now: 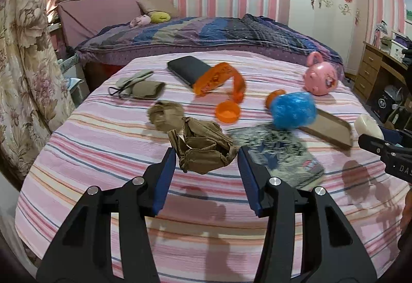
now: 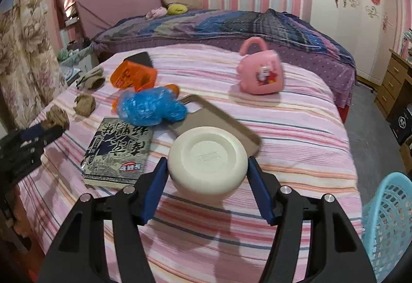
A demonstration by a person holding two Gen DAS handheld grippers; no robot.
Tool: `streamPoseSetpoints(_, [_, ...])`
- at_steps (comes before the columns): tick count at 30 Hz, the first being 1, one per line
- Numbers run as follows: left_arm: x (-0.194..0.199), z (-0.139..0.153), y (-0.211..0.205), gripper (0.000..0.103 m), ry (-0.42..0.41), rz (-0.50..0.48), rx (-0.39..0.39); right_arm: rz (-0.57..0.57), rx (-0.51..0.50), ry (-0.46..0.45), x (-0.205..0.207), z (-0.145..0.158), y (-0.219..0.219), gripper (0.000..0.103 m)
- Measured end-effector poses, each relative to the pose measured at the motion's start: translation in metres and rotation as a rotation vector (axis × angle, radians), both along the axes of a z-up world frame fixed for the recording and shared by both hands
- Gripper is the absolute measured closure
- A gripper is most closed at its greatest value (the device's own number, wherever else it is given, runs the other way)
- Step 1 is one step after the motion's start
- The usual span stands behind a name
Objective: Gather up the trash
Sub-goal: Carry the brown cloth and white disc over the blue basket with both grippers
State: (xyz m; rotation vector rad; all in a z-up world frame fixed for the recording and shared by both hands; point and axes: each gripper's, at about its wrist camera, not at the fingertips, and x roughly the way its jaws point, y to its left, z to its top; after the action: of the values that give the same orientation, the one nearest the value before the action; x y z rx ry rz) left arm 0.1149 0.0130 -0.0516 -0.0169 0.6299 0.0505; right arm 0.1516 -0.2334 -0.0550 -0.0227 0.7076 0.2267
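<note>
My left gripper [image 1: 207, 154] is closed on a crumpled brown paper ball [image 1: 203, 147], both blue pads against it, just above the striped bedspread. My right gripper [image 2: 206, 164] is shut on a cream-white disposable bowl [image 2: 208, 159], held bottom toward the camera; the bowl also shows at the right edge of the left wrist view [image 1: 368, 126]. Another brown paper wad [image 1: 166, 115] lies beyond the left gripper. A crumpled blue plastic bag [image 1: 293, 109] [image 2: 149, 109] lies mid-bed. An orange wrapper [image 1: 216, 79] [image 2: 132, 77] and an orange cup [image 1: 228, 111] lie behind it.
A book [image 2: 119, 149], a tan tray [image 2: 219, 120], a pink toy bucket [image 2: 260, 71], a black case [image 1: 188, 68] and folded beige cloth [image 1: 139, 87] lie on the bed. A light-blue mesh basket [image 2: 388, 226] stands at the bed's right edge. Drawers [image 1: 370, 71] stand at right.
</note>
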Motion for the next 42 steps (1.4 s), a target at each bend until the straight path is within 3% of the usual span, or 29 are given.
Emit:
streamPoseSetpoints(10, [-0.008,0.021,-0.057,0.054,-0.037,-0.057,0.001,-0.040,-0.001,-0.041,-0.015,0.014,-0.041,0.042])
streamPoseSetpoints(17, [-0.014,0.034,-0.105,0.054,-0.062,-0.124,-0.026,-0.109,-0.013,-0.067,-0.036,0.025,-0.093,0.042])
streamPoseSetpoints(21, [-0.016,0.041,-0.142,0.054,-0.093,-0.181,0.013,-0.165,-0.023,-0.078,-0.049,0.027,-0.128,0.042])
streamPoseSetpoints(32, [-0.013,0.033,-0.246,0.054,-0.060,-0.352,-0.014,-0.335,-0.100,-0.076,-0.076,0.019,-0.233,0.042])
streamPoseSetpoints(42, [-0.026,0.022,-0.335,0.054,-0.026,-0.505,-0.040,-0.414,-0.055,-0.053,-0.101,0.008,-0.304,0.042])
